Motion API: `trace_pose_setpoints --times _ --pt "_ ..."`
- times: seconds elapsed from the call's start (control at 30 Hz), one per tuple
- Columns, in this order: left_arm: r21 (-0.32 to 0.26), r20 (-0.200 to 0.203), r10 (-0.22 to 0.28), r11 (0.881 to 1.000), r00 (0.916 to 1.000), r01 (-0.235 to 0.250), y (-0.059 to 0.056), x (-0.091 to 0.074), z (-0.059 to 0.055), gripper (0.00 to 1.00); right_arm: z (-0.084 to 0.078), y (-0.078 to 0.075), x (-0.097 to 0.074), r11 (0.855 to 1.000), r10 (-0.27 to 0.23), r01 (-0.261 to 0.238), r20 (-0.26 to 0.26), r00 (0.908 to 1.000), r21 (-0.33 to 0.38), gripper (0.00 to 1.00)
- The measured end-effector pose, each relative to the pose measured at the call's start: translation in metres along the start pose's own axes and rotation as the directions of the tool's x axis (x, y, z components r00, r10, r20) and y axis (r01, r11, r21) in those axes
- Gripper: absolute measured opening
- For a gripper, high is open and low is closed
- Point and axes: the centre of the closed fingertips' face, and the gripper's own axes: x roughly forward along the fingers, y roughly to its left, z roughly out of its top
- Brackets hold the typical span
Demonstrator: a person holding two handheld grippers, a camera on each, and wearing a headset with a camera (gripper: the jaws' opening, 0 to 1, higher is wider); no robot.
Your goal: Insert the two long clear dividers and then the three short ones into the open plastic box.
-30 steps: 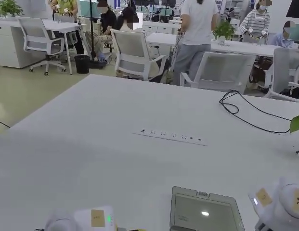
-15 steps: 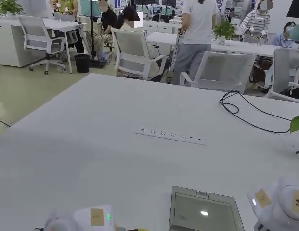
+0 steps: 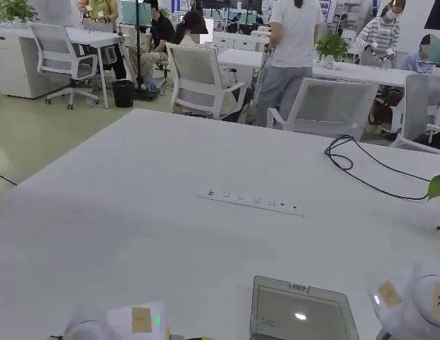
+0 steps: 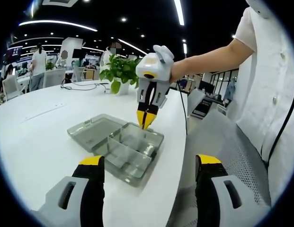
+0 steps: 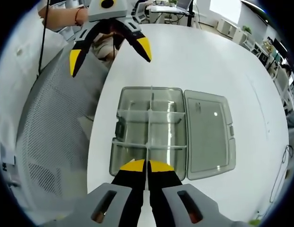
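Observation:
The open clear plastic box (image 5: 132, 161) lies near the table's edge, its lid (image 5: 210, 135) folded flat beside it. Two clear dividers (image 5: 137, 113) stand crosswise in the tray. My right gripper (image 5: 147, 166) is shut on a thin clear divider (image 5: 147, 132), held edge-on along the middle of the tray. In the left gripper view the right gripper (image 4: 146, 119) points down into the box (image 4: 132, 151). My left gripper (image 4: 150, 161) is open and holds nothing, a short way back from the box. It also hangs open over the table's edge (image 5: 110, 54).
A person's mesh chair (image 5: 57, 123) is beside the table's near edge. In the head view a power strip (image 3: 251, 201) is set in the tabletop, and a black cable (image 3: 361, 170) loops at the far right. Office chairs (image 3: 198, 81) and people stand beyond the table.

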Motion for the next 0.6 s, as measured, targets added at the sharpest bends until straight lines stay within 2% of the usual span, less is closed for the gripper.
trace_pose_setpoints --times 0.33,0.6 --pt "0.001 -0.01 0.0 1.0 1.0 0.0 0.002 -0.001 -0.004 0.8 -0.002 0.0 0.007 1.0 -0.013 0.013 0.028 0.9995 0.001 0.03" --pt "0.0 -0.018 0.001 1.0 0.9998 -0.001 0.003 -0.002 -0.006 0.81 -0.006 -0.001 0.017 1.0 -0.025 0.025 0.006 0.9997 -0.015 0.03"
